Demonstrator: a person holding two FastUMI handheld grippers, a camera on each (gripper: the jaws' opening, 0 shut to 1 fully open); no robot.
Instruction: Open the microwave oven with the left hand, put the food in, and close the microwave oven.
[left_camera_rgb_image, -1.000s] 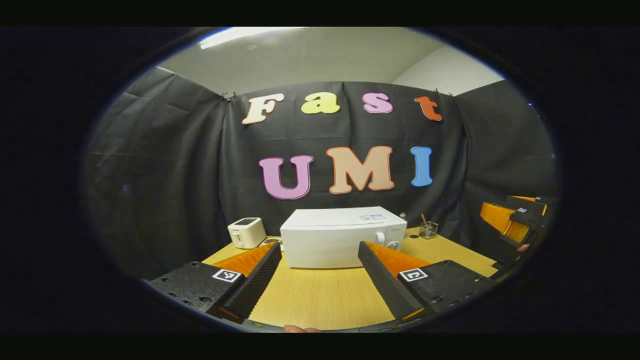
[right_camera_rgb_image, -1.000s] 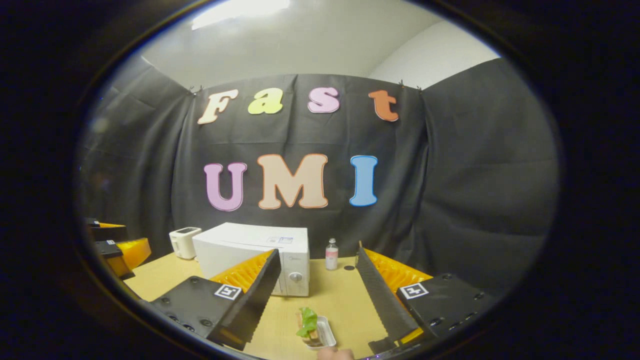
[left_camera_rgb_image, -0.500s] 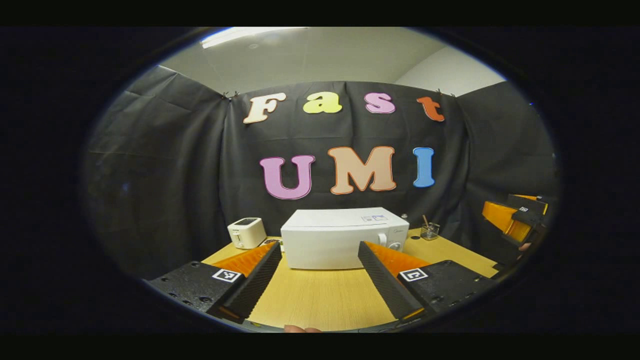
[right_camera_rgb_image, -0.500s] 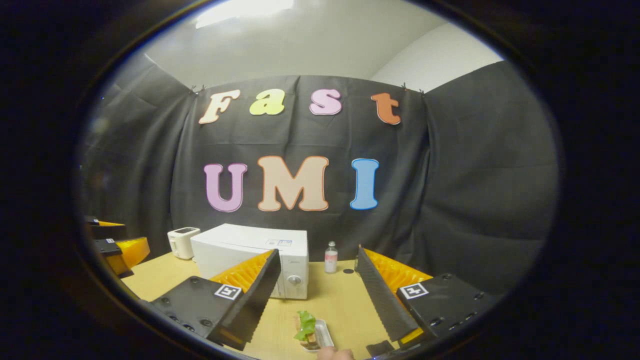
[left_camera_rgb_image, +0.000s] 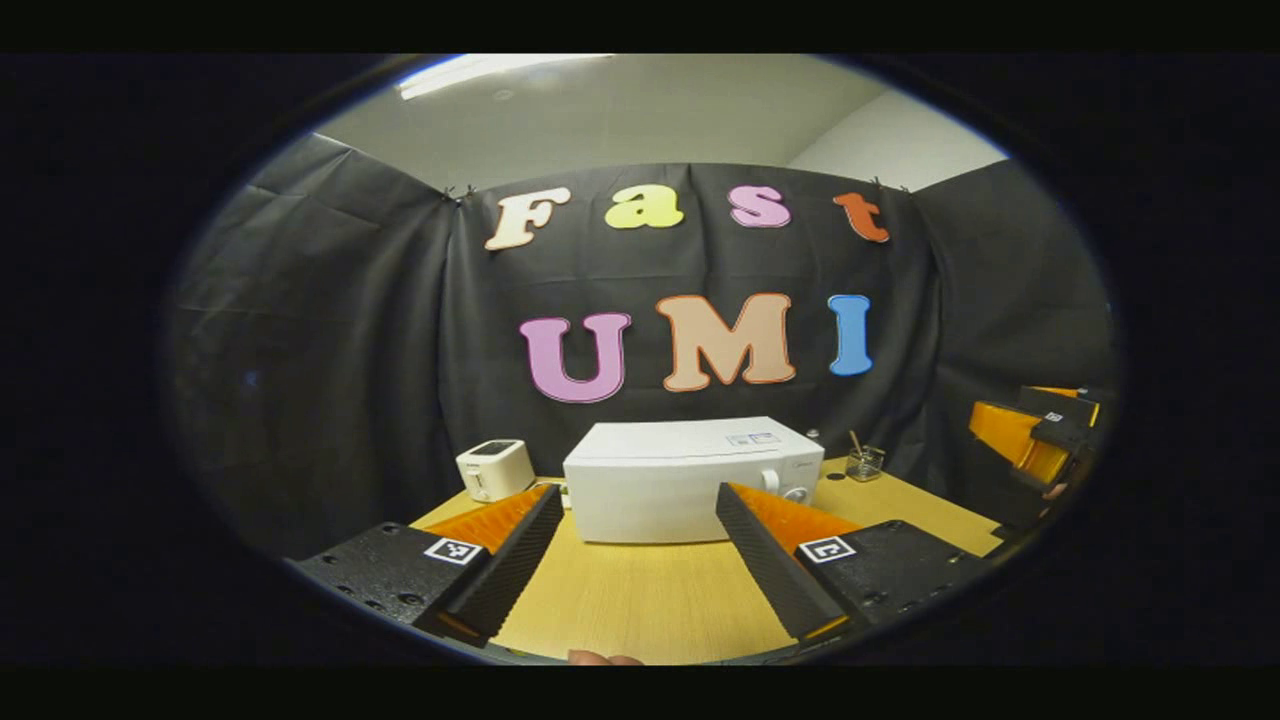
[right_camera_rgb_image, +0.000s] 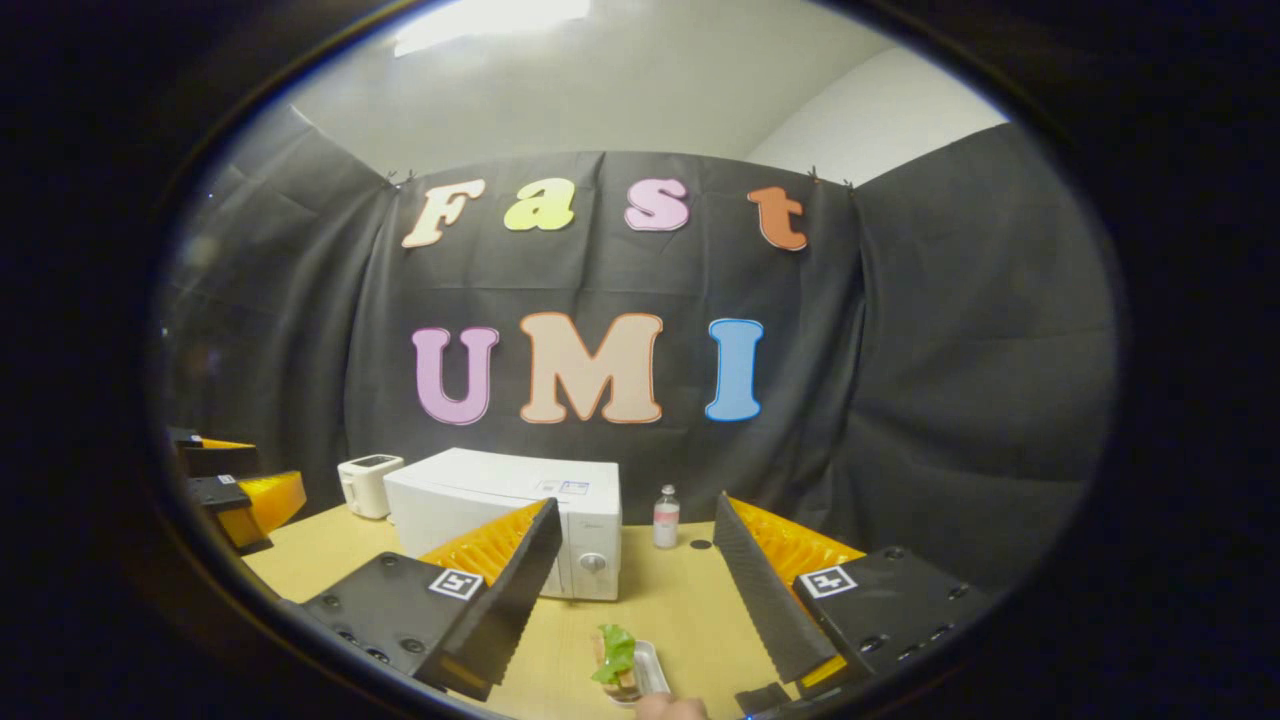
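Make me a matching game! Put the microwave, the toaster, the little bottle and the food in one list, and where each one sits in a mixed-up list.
Things:
1. microwave
2. toaster
3. bottle
4. food

Places:
A. nearest, on a small tray between the right tongs' fingers in the right gripper view
B. left of the microwave
C. right of the microwave, by the wall
D. middle of the table, door shut

Pairs: 1-D, 2-B, 3-C, 4-A

microwave (left_camera_rgb_image: 685, 480) mid-table (left_camera_rgb_image: 640, 600), toaster (left_camera_rgb_image: 492, 468) left of it, bottle (right_camera_rgb_image: 665, 518) right, food tray (right_camera_rgb_image: 630, 668) in front
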